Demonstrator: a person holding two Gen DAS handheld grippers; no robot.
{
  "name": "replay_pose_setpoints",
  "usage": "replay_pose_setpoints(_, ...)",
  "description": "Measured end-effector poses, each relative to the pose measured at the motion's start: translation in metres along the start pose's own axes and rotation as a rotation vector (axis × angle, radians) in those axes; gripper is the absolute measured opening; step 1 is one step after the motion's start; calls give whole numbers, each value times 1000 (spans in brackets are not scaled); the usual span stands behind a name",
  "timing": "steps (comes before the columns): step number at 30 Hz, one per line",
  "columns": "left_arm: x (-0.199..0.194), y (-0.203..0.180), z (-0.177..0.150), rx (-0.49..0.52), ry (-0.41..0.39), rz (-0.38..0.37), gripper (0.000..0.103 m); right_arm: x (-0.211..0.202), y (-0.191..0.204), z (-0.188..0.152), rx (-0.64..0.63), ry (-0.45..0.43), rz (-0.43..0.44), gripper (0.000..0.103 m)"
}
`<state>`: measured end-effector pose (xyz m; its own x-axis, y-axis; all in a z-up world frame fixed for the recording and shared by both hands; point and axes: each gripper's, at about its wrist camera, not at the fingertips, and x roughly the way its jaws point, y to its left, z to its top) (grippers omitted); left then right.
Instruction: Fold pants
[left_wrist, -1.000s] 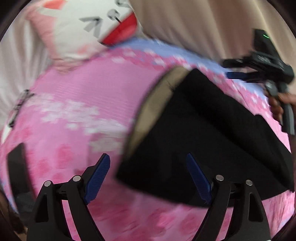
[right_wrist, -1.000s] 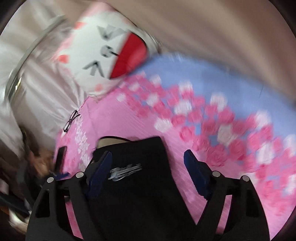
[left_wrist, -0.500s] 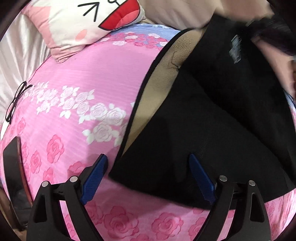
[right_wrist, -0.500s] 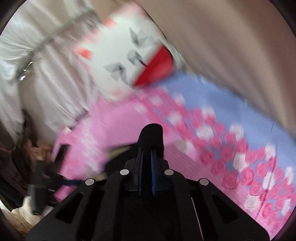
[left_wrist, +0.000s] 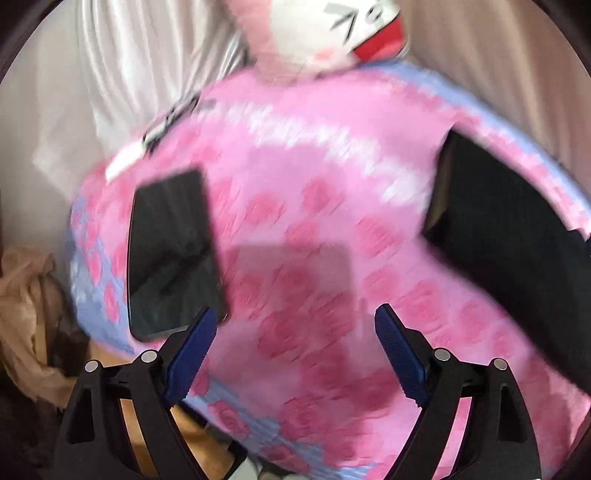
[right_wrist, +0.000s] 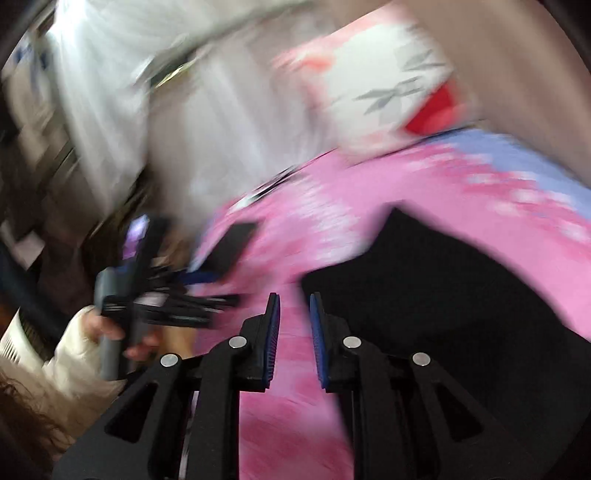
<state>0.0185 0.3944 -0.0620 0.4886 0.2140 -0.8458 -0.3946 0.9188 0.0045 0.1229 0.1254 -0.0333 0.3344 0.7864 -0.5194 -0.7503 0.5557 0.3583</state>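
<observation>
On the pink bedspread (left_wrist: 295, 155), right of frame: black pants (left_wrist: 509, 236)
Left gripper (left_wrist: 291, 354): jaws wide apart, empty; over bare spread
Right gripper (right_wrist: 293, 339): jaws narrowly parted, just opening, nothing between; pants (right_wrist: 443, 280) just right of it

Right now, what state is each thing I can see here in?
Left gripper: jaws wide open, empty.
Right gripper: jaws just opening, narrow gap, nothing between.
Pants: lying on the bed, gripped by neither.
Phone: screen dark, flat on the bed.

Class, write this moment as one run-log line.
left gripper: open, empty | right gripper: jaws just opening, nothing between | pants: lying on bedspread
</observation>
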Motion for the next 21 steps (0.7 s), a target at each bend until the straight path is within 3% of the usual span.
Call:
replay_pose_setpoints(4,-21,-47,31,95,-99,-78,86,-78,-73,-28,185,-86,-231,19)
replay_pose_setpoints(8,6,-122,73,234,-148,-90,86,-131,-118,-71,351,-133,-321,19)
replay_pose_setpoints(10,38,-150,91,287,-135,-20,86,-137,-127,-84,364,-115,-392,20)
replay_pose_setpoints(12,93,-167,107,339,-103,208,87,-142,-133,-96,358,-83,-465,20)
replay_pose_setpoints(13,110,-165,112,336,-126,238,96,-142,-136,-102,356,-67,-499,20)
replay_pose_setpoints(14,111,-159,114,304,-167,227,98,-142,-140,-105,355,-60,-517,20)
replay_pose_setpoints(15,113,-155,117,284,-149,204,98,-140,-143,-104,350,-51,-526,20)
replay_pose_setpoints(18,112,-153,119,281,-147,190,98,-113,-140,-85,292,-34,-443,20)
replay_pose_setpoints(20,111,-152,116,284,-168,209,98,-77,-143,-64,212,11,-376,21)
replay_pose_setpoints(21,110,-153,115,282,-175,212,98,-51,-155,-54,171,66,-395,23)
